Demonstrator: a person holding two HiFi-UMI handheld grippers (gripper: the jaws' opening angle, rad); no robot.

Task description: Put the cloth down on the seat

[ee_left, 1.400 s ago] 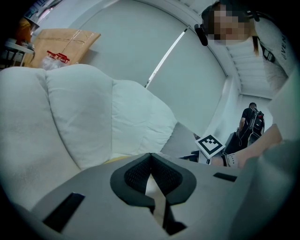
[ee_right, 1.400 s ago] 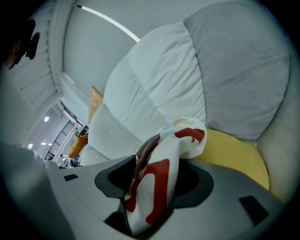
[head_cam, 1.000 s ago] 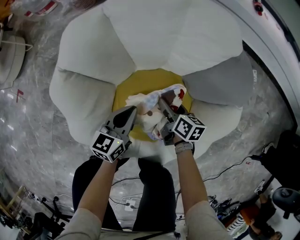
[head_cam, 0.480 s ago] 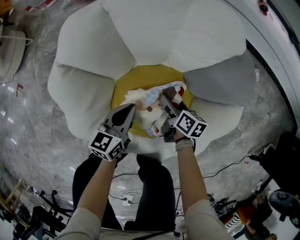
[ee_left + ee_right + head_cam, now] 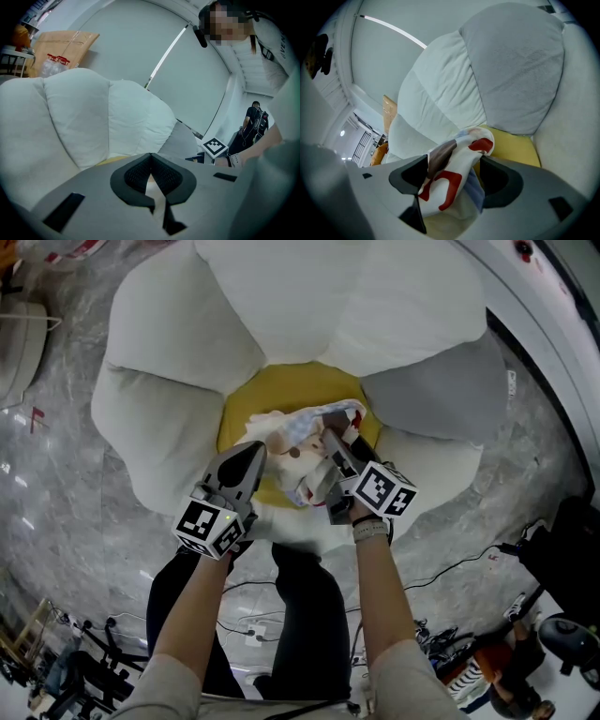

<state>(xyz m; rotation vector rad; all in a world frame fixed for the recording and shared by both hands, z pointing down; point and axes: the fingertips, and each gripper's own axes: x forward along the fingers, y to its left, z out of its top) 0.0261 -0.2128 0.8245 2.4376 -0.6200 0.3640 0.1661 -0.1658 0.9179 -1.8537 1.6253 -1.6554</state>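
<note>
A white cloth [image 5: 302, 430] printed in red, brown and blue is bunched over the yellow seat cushion [image 5: 281, 388] of a flower-shaped beanbag. My right gripper [image 5: 323, 466] stands open with the cloth [image 5: 454, 154] lying loosely between its wide jaws, and the yellow cushion [image 5: 516, 146] shows just behind. My left gripper [image 5: 255, 455] is at the cloth's left end. In the left gripper view its pads [image 5: 151, 162] meet at the tips, with a pale strip of cloth [image 5: 157, 196] pinched in the gap below them.
White petal cushions [image 5: 178, 334] ring the yellow centre, with one grey petal [image 5: 439, 390] at the right. Cables [image 5: 450, 570] trail over the marble floor near the person's legs. A cardboard box [image 5: 61, 47] and a second person [image 5: 255, 119] stand in the background.
The right gripper's jaws have spread wider around the cloth. Both grippers have edged forward over the seat.
</note>
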